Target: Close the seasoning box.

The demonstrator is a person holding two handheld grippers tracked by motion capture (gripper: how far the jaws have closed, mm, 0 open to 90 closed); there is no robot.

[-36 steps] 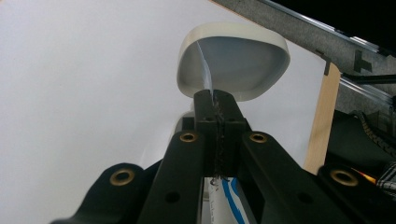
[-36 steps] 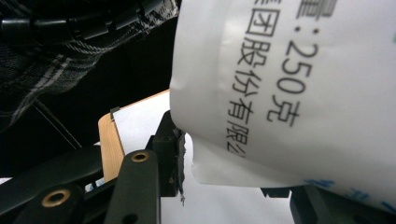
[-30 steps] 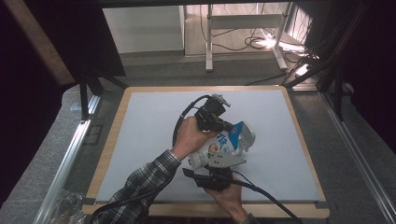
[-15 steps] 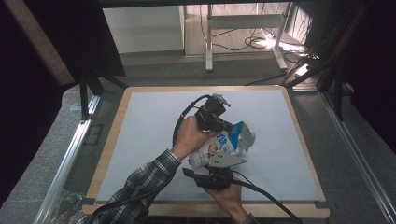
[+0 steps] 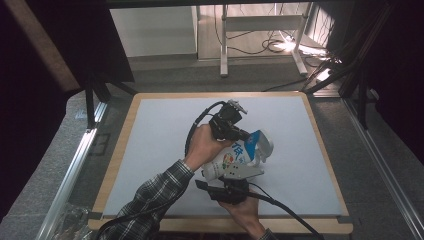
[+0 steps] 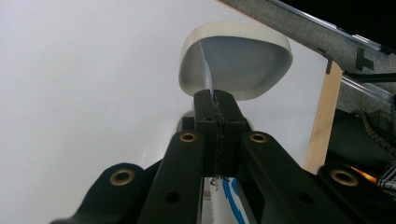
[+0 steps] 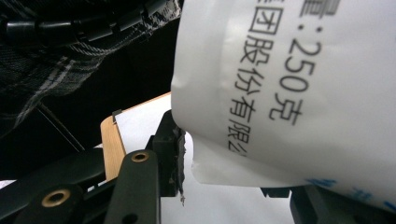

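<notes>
- Left gripper (image 5: 248, 136): held above the middle of the table (image 5: 150, 150), with its jaws pressed together on the thin top edge of the pouch (image 5: 235, 157); in the left gripper view that edge (image 6: 205, 70) runs between the closed tips, with a white bowl (image 6: 236, 63) beyond them.
- Pouch: white with blue print, lifted off the table between both grippers.
- Right gripper (image 5: 227, 172): at the near edge, jaws part spread, clamped on the pouch's bottom (image 7: 289, 93).
</notes>
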